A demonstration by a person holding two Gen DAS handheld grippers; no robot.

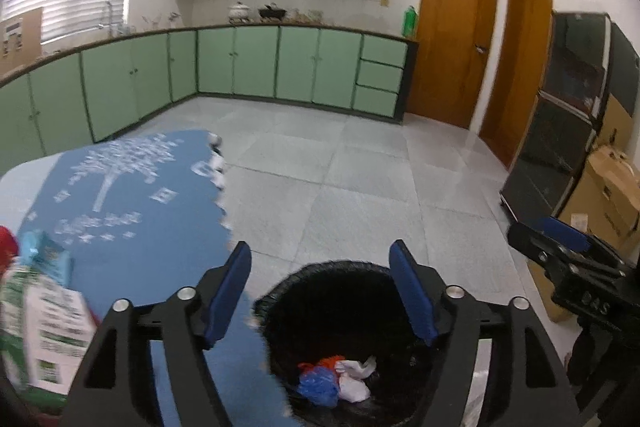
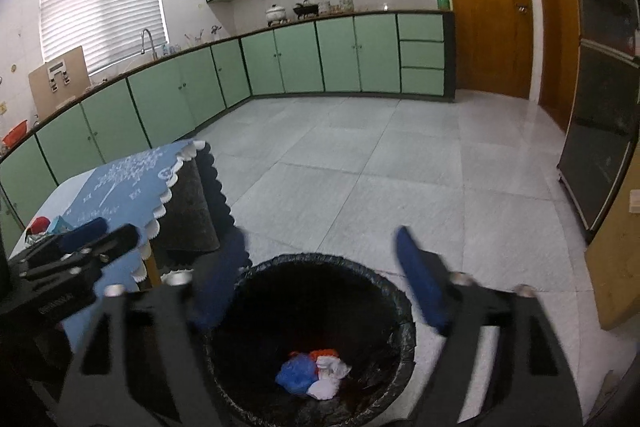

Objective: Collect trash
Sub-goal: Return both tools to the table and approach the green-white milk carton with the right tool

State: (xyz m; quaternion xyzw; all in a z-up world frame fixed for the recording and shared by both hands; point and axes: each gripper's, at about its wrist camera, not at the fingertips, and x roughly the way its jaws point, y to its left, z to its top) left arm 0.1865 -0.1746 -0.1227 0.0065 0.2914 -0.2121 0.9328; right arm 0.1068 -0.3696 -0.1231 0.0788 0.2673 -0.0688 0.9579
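1. The left hand-held gripper [image 1: 320,291] hangs above the black-lined trash bin [image 1: 280,295] with its blue fingers [image 1: 228,297] spread wide and nothing between them.
2. The right hand-held gripper [image 2: 320,287] is likewise over the trash bin [image 2: 384,287], its blue pads [image 2: 420,279] set wide apart and holding nothing; its picture is a little blurred.
3. The trash lies at the bottom of the bin, below both grippers: a crumpled blue bag [image 2: 296,373], white wads [image 2: 330,379] touching it, and a scrap of orange [image 2: 324,353] behind them. The left wrist view shows the same heap [image 1: 336,379] between and beneath its fingers.
4. The bin stands on the grey tiled floor [image 2: 360,179], just beside a worktop [image 1: 24,179] covered with a blue cloth [image 1: 132,211] with white print.
5. On the near left part of the worktop lie a green-and-white carton [image 1: 44,327], a light blue packet [image 1: 46,255] and something red [image 1: 8,243], well to the left of the left gripper.
6. Each gripper appears at the edge of the other's view, side by side.
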